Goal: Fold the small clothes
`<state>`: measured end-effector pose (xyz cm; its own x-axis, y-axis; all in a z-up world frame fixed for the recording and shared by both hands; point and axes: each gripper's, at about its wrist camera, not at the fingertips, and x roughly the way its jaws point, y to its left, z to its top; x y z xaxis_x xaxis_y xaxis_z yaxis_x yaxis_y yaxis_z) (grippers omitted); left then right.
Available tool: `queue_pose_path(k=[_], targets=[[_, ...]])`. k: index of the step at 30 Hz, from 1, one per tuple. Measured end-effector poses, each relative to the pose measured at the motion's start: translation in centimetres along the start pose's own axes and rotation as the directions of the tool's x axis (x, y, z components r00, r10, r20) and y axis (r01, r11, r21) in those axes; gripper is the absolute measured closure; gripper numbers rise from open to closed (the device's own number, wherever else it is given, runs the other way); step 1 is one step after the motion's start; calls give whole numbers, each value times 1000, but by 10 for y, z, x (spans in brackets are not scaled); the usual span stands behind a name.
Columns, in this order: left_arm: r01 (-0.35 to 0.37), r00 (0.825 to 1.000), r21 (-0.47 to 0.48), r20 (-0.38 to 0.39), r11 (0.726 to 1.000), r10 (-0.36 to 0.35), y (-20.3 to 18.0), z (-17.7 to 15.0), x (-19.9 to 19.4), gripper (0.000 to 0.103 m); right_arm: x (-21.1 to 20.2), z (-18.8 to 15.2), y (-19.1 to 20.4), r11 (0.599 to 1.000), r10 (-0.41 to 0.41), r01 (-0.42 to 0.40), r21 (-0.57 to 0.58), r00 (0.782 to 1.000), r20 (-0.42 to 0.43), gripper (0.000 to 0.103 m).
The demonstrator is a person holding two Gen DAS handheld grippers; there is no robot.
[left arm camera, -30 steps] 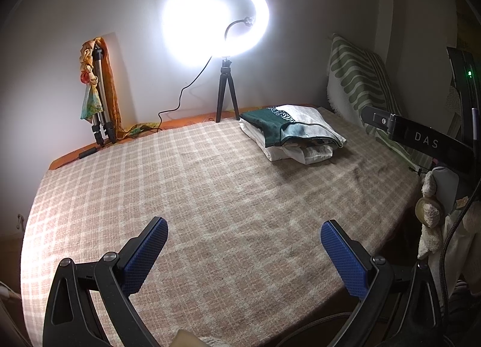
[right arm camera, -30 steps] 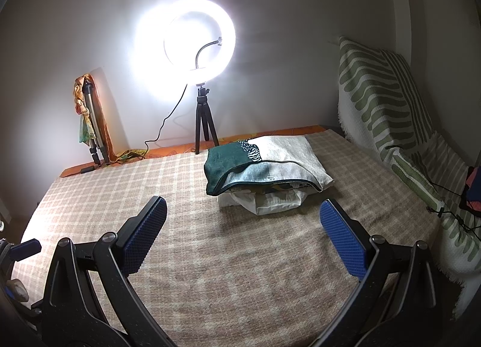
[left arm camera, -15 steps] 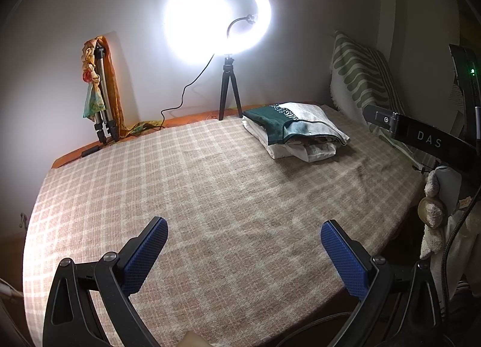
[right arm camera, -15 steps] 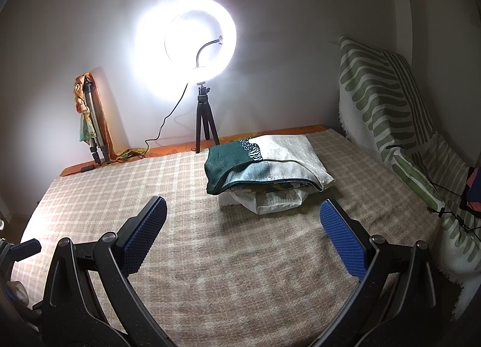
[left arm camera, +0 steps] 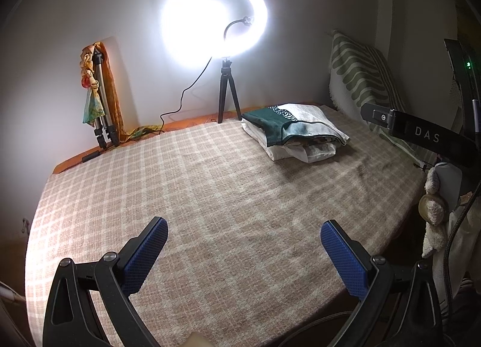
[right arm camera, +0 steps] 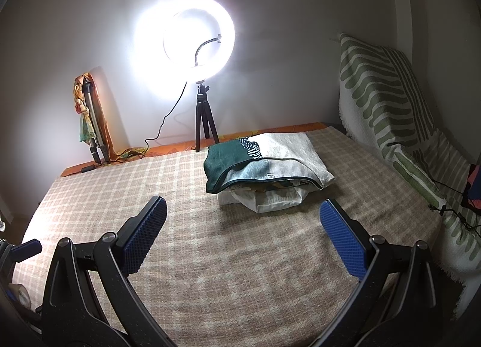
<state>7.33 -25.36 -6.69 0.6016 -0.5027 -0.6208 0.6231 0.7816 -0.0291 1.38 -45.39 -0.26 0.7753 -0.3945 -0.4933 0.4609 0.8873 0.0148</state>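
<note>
While both grippers hang above the near part of the bed, nothing sits between their blue pads. The left gripper (left arm camera: 244,240) has its fingers spread wide over the checked blanket (left arm camera: 210,196), close to the near edge, and grips nothing. The right gripper (right arm camera: 243,220) is likewise spread wide and empty, aimed toward the stack of folded clothes (right arm camera: 264,171) (left arm camera: 293,132).

That stack lies on the blanket toward the far right corner of the bed, well apart from both grippers. Its top piece is a folded cloth, dark green on the left and pale grey-white on the right, with a small patterned patch where the colours meet. White garments lie beneath it, their folded ends poking out at the near side. How many pieces the stack holds cannot be told.

A lit ring light (left arm camera: 216,19) on a small black tripod (left arm camera: 227,97) stands at the far edge of the bed, just left of the stack, with its cable trailing left along that edge. A folded silver tripod (left arm camera: 102,100) draped with orange and green scarves leans against the wall at the far left corner. A green-striped throw (right arm camera: 387,100) covers something upright along the right edge. From the left wrist view, a black bar marked "DAS" (left arm camera: 427,136) crosses the right side.
</note>
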Motion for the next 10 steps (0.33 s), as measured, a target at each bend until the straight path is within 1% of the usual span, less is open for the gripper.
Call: queue_pose_path(k=[10], targets=[[-7, 1000, 2, 3, 1000, 7, -1, 1, 0, 1, 0, 0, 0, 1000, 2, -2, 1, 1000, -2, 0]])
